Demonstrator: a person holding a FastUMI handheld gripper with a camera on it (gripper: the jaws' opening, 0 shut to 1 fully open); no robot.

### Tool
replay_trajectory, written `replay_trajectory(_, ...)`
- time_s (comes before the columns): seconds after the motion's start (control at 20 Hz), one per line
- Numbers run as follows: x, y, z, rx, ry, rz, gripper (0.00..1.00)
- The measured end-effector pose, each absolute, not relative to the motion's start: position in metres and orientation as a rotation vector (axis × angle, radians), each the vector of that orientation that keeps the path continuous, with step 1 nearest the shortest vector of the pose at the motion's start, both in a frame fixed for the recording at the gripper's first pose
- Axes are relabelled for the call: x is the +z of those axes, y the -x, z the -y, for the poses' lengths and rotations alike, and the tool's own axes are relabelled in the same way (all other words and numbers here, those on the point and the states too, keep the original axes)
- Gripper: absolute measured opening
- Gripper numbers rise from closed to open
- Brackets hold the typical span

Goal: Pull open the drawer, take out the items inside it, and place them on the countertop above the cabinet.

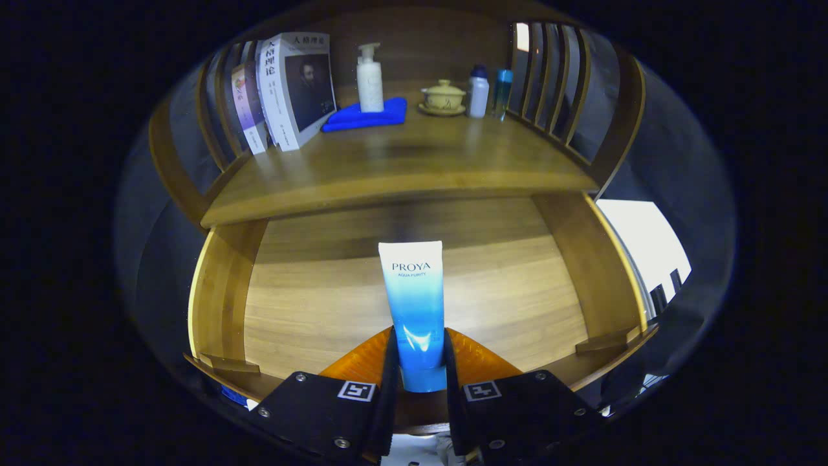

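While the gripper is pinched on a blue tube held upright between its fingers, the open drawer is seen just beyond, and the counter lies farther ahead above it.

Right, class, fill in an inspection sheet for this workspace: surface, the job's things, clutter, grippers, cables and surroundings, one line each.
Surface: wooden countertop above the open drawer; its middle and front lie bare.
Job's things: blue-and-white tube clamped cap-end down over the drawer's wooden bottom.
Clutter: at the back of the countertop, leaning books, white pump bottle standing on a blue cloth, lidded cup on a saucer, white bottle, blue bottle.
Grippers: hand-held gripper shut, both fingers pressing the tube's lower end.
Cables: nothing seen.
Surroundings: slatted wooden side rails flank the countertop.
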State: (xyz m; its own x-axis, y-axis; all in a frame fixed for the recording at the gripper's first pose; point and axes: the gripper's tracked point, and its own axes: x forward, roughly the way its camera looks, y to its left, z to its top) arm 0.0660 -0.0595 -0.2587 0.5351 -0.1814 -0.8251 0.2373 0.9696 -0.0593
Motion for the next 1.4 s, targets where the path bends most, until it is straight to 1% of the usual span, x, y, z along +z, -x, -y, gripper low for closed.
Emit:
replay_trajectory(0.3, -0.209, -0.098, 0.049, -0.224, -0.038, -0.859, 0.35)
replay_trajectory(0.6, -0.188, -0.155, 0.045, -0.192, -0.033, -0.803, 0.35)
replay_trajectory(1.0, -0.197, -0.227, 0.049, -0.135, -0.024, -0.757, 0.35)
replay_trajectory(1.4, -0.221, -0.274, 0.06, -0.103, -0.032, -0.751, 0.36)
